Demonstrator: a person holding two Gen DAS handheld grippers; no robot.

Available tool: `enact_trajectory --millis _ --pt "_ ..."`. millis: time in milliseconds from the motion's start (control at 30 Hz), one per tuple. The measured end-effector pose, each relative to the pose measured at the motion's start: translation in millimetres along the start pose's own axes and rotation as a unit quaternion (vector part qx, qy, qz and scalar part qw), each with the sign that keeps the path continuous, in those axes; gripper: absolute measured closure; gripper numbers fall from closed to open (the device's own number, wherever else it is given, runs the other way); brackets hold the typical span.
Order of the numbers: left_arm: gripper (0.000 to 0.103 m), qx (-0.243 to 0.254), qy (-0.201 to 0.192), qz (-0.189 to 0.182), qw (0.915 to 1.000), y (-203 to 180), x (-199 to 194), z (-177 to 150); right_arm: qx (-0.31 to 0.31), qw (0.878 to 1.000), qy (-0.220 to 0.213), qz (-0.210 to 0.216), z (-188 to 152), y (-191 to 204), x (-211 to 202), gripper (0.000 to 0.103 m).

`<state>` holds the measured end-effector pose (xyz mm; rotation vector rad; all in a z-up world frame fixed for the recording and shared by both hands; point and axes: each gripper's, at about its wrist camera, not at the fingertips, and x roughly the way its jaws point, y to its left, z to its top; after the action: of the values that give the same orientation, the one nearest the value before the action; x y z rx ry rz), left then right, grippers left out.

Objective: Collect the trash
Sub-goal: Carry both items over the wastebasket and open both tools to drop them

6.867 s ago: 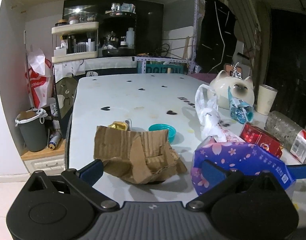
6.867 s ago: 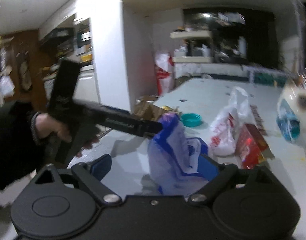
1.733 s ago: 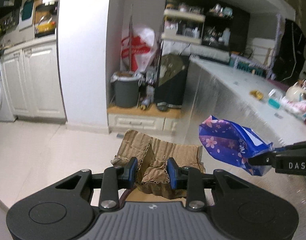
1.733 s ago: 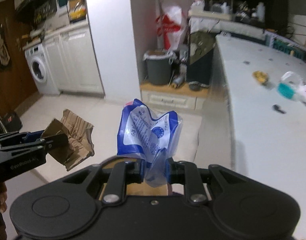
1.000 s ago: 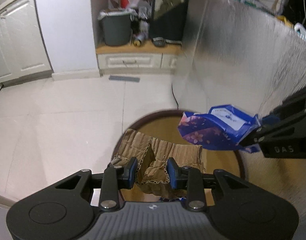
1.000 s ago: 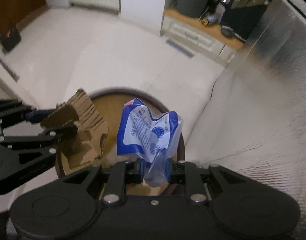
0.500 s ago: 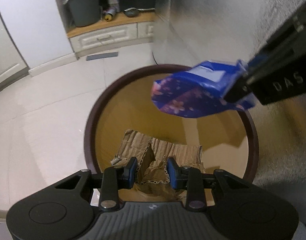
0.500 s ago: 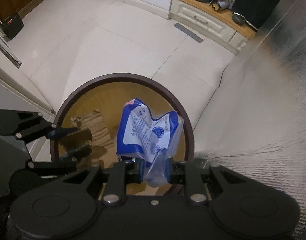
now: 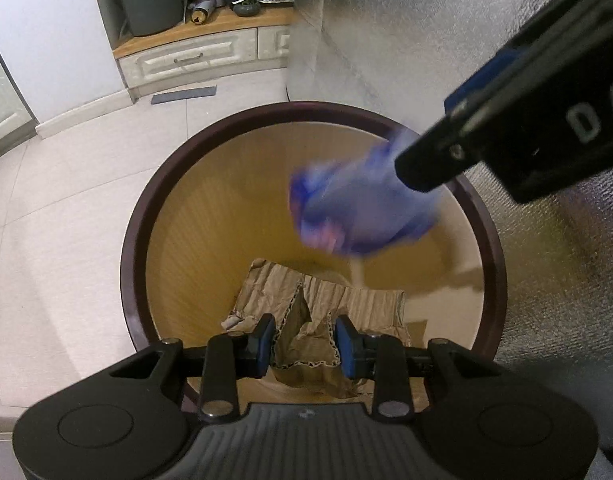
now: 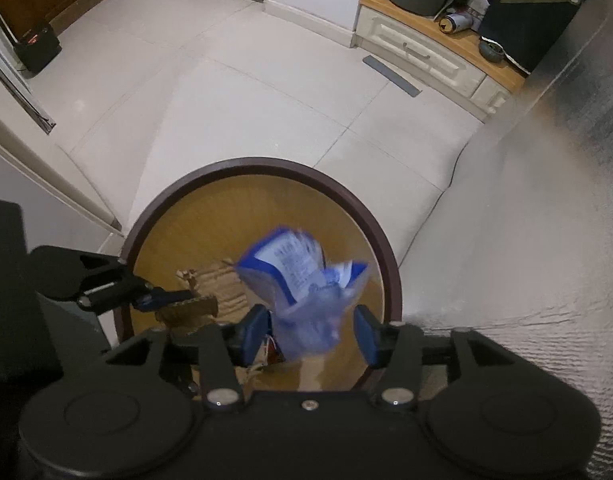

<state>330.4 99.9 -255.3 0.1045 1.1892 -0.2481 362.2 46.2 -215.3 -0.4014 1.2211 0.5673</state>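
- Right tongs (image 10: 312,334): jaws just opened; blurred blue-and-white plastic wrapper (image 10: 304,280) loose between them, print unreadable, above round brown-rimmed bin (image 10: 380,248).
- Left tongs (image 9: 305,340): clamped on torn brown cardboard (image 9: 326,300).
- Right tongs' body shows letters "DA".

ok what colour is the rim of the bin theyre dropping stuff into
Dark maroon-brown rim, around a tan, wood-toned inside; the left wrist view shows it best.

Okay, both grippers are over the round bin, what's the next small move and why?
Probably open the left gripper to drop the cardboard. It is clamped on the crumpled piece directly above the brown bin. The right gripper has just been opening its jaws, and the blue wrapper looks blurred between them, no longer pinched.
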Motion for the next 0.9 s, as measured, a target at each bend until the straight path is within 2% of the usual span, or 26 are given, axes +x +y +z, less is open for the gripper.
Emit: enact_trajectory --millis 67,333,400,467,900 --pt "0.069 -0.002 0.001 0.0 1.0 1 1 0 0.005 1.0 -0.002 0.001 0 -1 -1 0.049" --pt "0.067 -0.023 -0.02 -0.004 0.9995 2 3 12 0.014 1.0 -0.004 -0.005 -1 -1 -4 0.049" --pt "0.058 -0.021 -0.011 0.0 0.9997 0 5 12 0.013 1.0 -0.003 -0.006 -1 -1 -4 0.049" --pt "0.044 -0.013 -0.004 0.006 0.9999 -1 6 10 0.013 1.0 -0.002 -0.006 0 -2 -3 0.049" --pt "0.037 -0.026 -0.009 0.025 0.9993 9 -26 0 0.009 1.0 0.014 -0.002 0 -3 2 0.049"
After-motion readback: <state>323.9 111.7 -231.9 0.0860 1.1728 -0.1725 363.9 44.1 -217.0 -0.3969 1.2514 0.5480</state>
